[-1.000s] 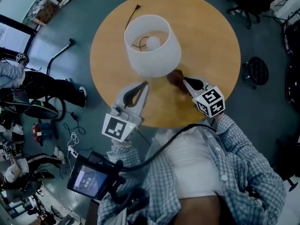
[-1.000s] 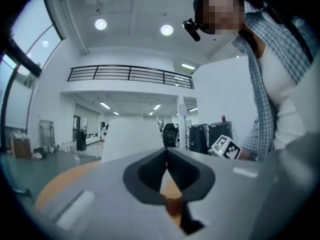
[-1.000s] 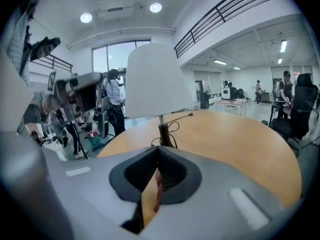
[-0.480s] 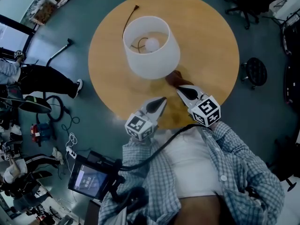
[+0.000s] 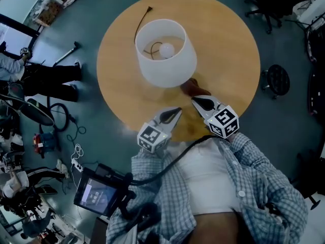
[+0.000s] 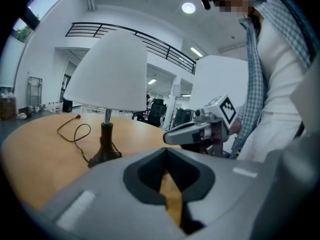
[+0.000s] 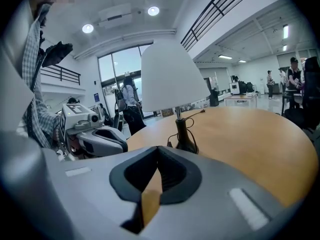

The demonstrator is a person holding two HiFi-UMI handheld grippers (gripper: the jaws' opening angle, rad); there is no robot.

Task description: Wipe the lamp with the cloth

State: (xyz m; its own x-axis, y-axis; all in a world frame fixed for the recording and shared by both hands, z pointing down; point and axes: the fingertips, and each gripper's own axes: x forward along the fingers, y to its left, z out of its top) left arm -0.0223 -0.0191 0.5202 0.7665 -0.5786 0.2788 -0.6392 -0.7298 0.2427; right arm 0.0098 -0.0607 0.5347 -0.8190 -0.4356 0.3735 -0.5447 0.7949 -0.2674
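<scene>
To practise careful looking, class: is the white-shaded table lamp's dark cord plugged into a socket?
No, the plug end of the dark cord lies loose on the round wooden table.

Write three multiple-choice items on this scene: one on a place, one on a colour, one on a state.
1. The lamp stands: A on the floor; B on the round table; C on a chair.
2. Its shade is: A white; B red; C black.
3. The left gripper and right gripper are: A both open; B one open; C both shut.
Key: B, its base rests on the wooden top; A, it looks white in every view; C, each gripper view shows the fingers together, nothing between.
</scene>
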